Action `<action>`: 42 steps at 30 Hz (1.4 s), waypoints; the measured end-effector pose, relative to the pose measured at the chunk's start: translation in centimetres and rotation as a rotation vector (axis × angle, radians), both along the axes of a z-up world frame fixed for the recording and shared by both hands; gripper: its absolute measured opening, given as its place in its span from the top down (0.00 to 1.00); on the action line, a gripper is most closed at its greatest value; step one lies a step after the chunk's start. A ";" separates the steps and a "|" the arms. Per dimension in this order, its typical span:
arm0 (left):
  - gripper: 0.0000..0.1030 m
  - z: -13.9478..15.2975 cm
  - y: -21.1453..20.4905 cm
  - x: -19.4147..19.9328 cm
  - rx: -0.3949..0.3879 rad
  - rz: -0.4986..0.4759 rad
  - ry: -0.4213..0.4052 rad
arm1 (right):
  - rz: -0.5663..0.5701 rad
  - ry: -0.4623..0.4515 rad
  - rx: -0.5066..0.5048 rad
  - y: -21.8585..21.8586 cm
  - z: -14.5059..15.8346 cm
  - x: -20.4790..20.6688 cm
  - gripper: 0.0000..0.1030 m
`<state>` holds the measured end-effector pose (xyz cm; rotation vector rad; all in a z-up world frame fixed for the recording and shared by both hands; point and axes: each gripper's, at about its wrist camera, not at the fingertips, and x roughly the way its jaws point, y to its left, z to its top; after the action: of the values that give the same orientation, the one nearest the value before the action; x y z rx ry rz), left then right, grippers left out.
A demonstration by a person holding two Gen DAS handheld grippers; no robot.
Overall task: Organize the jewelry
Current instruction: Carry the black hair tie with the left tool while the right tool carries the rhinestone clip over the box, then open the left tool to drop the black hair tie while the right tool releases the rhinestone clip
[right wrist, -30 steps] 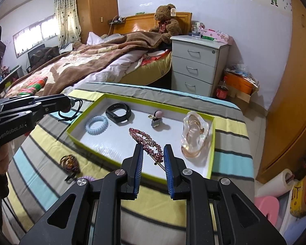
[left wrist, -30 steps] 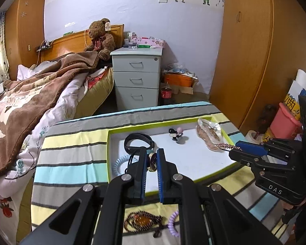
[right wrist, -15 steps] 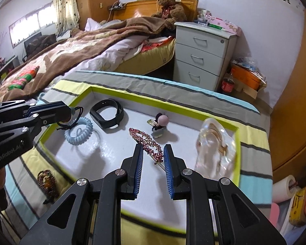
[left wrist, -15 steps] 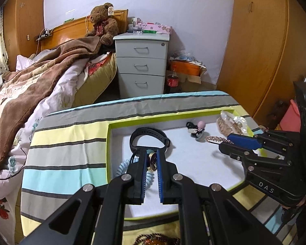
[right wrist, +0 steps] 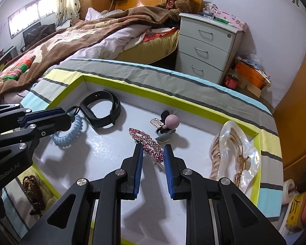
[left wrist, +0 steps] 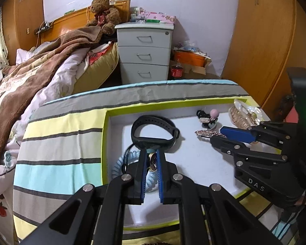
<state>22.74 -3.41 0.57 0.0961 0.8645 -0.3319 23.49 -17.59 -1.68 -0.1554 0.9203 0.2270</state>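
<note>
Since both our grippers hang low over the tray (right wrist: 193,100) on the striped cloth (left wrist: 61,134), the biggest risk is the two tools knocking together inside it. Our right gripper (right wrist: 153,159) holds the pink hair clip (right wrist: 146,140) by its near end, jaws narrow; let go carelessly, it could land on the shell claw clip (right wrist: 232,155) or the small bobble tie (right wrist: 169,122). Our left gripper (left wrist: 152,159), nearly shut, pinches a small gold-and-black piece (left wrist: 152,162) with a black cord (right wrist: 74,110). That cord may snag the blue coil tie (right wrist: 69,134) or the black band (right wrist: 102,110).
</note>
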 end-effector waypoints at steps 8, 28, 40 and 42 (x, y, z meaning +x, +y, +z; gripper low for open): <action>0.90 -0.7 -0.4 0.2 0.008 -0.003 0.016 | 0.002 0.007 -0.006 0.0 -0.4 0.2 0.79; 0.75 -0.5 -0.2 0.4 -0.038 0.008 0.030 | -0.024 0.017 0.021 -0.5 -0.4 0.5 0.78; 0.52 0.1 -0.1 0.0 -0.050 0.006 0.020 | -0.032 0.000 0.032 -0.8 0.5 0.1 0.66; 0.50 0.2 -0.2 -0.2 -0.047 0.006 0.018 | -0.033 -0.003 0.031 -0.8 0.6 0.0 0.66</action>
<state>22.54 -3.61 0.82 0.0471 0.8745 -0.3481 23.46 -18.37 -1.06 -0.1116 0.9152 0.2102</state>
